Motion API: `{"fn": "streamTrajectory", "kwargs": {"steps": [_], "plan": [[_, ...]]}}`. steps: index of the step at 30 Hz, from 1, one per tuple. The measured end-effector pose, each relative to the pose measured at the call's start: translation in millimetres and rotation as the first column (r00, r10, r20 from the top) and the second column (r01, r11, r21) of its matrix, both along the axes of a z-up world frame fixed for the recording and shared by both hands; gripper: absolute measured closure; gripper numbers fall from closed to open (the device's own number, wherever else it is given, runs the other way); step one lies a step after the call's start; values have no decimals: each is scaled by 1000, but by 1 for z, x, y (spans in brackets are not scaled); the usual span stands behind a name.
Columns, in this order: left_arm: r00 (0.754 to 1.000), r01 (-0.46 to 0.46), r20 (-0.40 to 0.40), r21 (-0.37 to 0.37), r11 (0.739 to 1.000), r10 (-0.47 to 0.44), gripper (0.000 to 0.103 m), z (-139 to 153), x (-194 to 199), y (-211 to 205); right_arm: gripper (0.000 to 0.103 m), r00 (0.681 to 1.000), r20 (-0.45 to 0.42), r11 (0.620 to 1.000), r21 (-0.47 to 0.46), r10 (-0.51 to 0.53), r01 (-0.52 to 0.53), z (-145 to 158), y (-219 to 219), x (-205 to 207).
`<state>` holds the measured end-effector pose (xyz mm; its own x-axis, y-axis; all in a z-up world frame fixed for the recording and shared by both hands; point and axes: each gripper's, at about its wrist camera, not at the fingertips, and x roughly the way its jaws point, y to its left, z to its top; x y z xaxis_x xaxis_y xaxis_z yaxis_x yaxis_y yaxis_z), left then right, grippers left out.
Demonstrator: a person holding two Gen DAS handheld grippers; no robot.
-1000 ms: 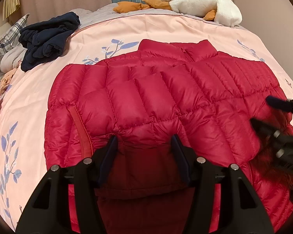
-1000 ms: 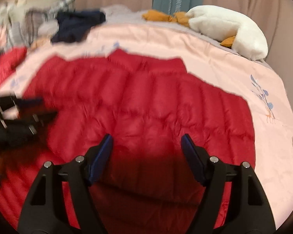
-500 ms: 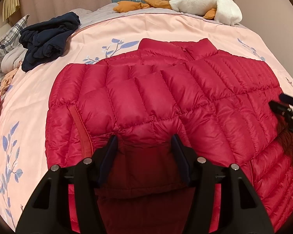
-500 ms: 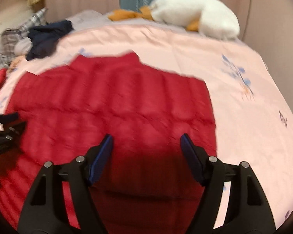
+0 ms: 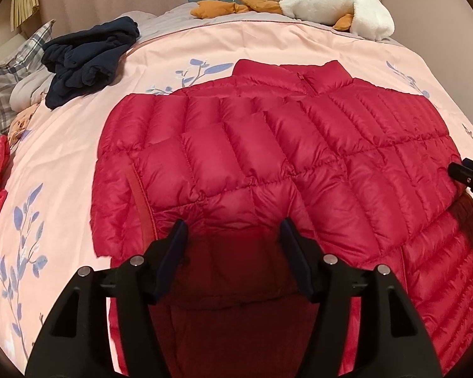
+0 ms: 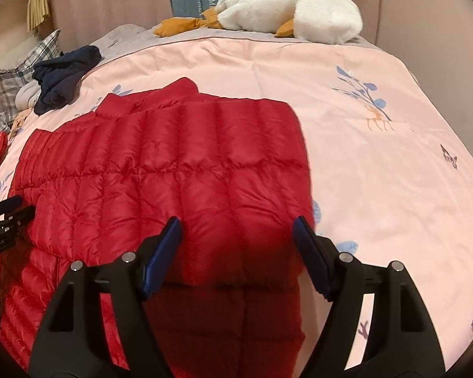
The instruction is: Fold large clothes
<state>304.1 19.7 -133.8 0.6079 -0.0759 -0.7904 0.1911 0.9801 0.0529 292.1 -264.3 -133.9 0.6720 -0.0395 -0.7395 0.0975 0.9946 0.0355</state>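
Bed [image 5: 268, 50]: covered by a pink floral sheet and carrying everything present. At the far edge lie a white plush goose [image 5: 328, 3] and a heap of dark navy clothing [image 5: 88, 60].

Red puffer jacket [image 5: 268, 157]: lies spread across the middle of the bed, collar at the far end and hem at the near end. Both sleeves appear folded in over the body. Judged light, soft and springy, with a slick shell. The padding is likely to push a fold back open, and a shallow pinch may slip. The best hold is on a stitched seam or the hem edge, taken deep and at both near corners for the next fold.

Left claw [image 5: 233, 230]: over the near left part of the jacket. Its jaws have just been opening, with jacket fabric bulging between them. The pads do not appear to press it.

Right claw [image 6: 236, 226]: over the near right edge of the folded sleeve, jaws wide apart, holding nothing.
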Motion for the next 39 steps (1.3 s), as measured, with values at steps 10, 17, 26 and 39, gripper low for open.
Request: {"fn": "streamTrajectory", "kwargs": {"steps": [10,17,26,39], "plan": [[997,-83,-6,-15,996,83,19,7,-19,27,28,1000,24,1000,17,1,-1,15,-2,-30],[998,-61,28,-30,998,62,19,23,-56,36,21,998,42,998,53,40,-42,22,6,-60],[997,-69,27,-32,997,70,16,24,-112,50,15,996,33,990,112,84,-87,21,16,-118],[994,-109,-37,-100,989,106,6,14,-187,69,5,993,31,968,222,111,-115,30,14,-185]]}}
